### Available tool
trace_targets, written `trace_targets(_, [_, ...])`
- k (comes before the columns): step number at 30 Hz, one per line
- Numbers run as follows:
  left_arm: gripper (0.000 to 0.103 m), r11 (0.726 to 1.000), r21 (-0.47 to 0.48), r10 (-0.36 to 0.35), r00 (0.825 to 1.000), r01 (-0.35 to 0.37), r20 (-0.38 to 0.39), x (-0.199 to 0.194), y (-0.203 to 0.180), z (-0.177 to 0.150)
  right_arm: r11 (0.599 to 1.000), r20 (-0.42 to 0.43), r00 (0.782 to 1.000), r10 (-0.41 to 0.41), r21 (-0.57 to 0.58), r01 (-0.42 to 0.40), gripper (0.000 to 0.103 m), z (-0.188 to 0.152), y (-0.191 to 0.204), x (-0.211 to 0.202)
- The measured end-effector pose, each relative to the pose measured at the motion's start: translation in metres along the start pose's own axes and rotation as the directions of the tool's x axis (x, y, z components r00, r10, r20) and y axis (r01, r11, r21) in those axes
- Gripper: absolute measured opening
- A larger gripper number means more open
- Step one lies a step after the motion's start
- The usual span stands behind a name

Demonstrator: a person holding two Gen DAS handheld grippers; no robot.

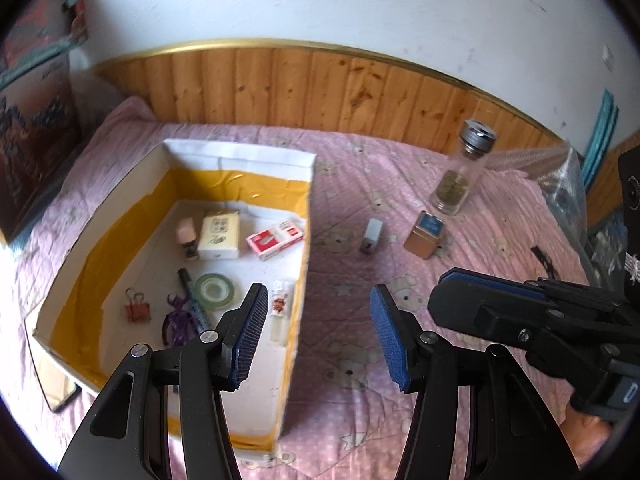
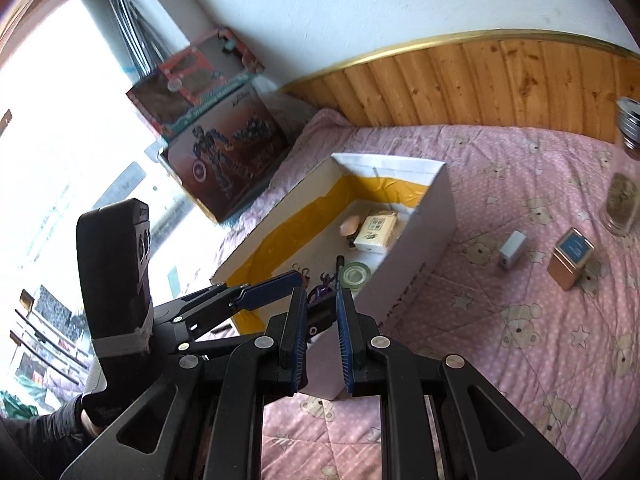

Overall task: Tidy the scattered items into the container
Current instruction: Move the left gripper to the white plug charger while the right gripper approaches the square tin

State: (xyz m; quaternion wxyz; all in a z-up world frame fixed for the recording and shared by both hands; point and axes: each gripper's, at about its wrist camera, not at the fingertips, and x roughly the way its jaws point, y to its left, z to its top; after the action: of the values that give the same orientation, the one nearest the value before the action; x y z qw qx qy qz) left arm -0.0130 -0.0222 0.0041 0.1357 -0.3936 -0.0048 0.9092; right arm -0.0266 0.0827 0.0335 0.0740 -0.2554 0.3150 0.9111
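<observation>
bedspread [image 1: 460,400]: pink, bear-and-star print | box [image 1: 298,280]: white, yellow lining | tin [image 1: 425,236]: copper, blue label | binder clip [image 1: 137,312]: orange | tape roll [image 1: 215,289]: green

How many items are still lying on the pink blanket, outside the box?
3: a glass bottle farthest back, a copper tin before it, a small white item left of the tin. More may be hidden.

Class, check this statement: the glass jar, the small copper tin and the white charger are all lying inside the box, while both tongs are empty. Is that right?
Not quite. The glass jar, small copper tin and white charger are outside the box, on the pink bedspread, as the left wrist view shows. Both tongs, left and right, are indeed empty.
</observation>
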Motion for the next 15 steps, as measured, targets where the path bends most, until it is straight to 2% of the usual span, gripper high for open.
trace_targets(4, [0.056, 0.999, 0.055, -0.003, 1.0, 0.003, 0.008, 0.006, -0.017, 0.0, 0.999, 0.03, 0.999, -0.017, 0.04, 0.016, 0.017, -0.005, -0.022, -0.012])
trace_targets(9, [0.056, 0.997, 0.078, -0.027, 1.0, 0.027, -0.003, 0.018, -0.029, 0.001, 0.994, 0.037, 0.998, -0.059, 0.094, 0.056, 0.017, -0.009, -0.054, -0.019])
trace_targets(13, [0.056, 0.994, 0.085, -0.064, 0.998, 0.066, -0.03, 0.031, -0.039, 0.001, 0.976, 0.009, 0.988, -0.156, 0.152, 0.153, 0.017, -0.014, -0.09, -0.016])
trace_targets(14, [0.056, 0.994, 0.085, -0.072, 0.997, 0.075, -0.037, 0.035, -0.041, 0.001, 0.97, 0.006, 0.983, -0.183, 0.162, 0.18, 0.021, -0.015, -0.097, -0.015])
trace_targets(15, [0.056, 0.993, 0.085, -0.08, 0.996, 0.084, -0.043, 0.039, -0.044, 0.001, 0.96, 0.005, 0.976, -0.218, 0.181, 0.214, 0.03, -0.014, -0.108, -0.014])
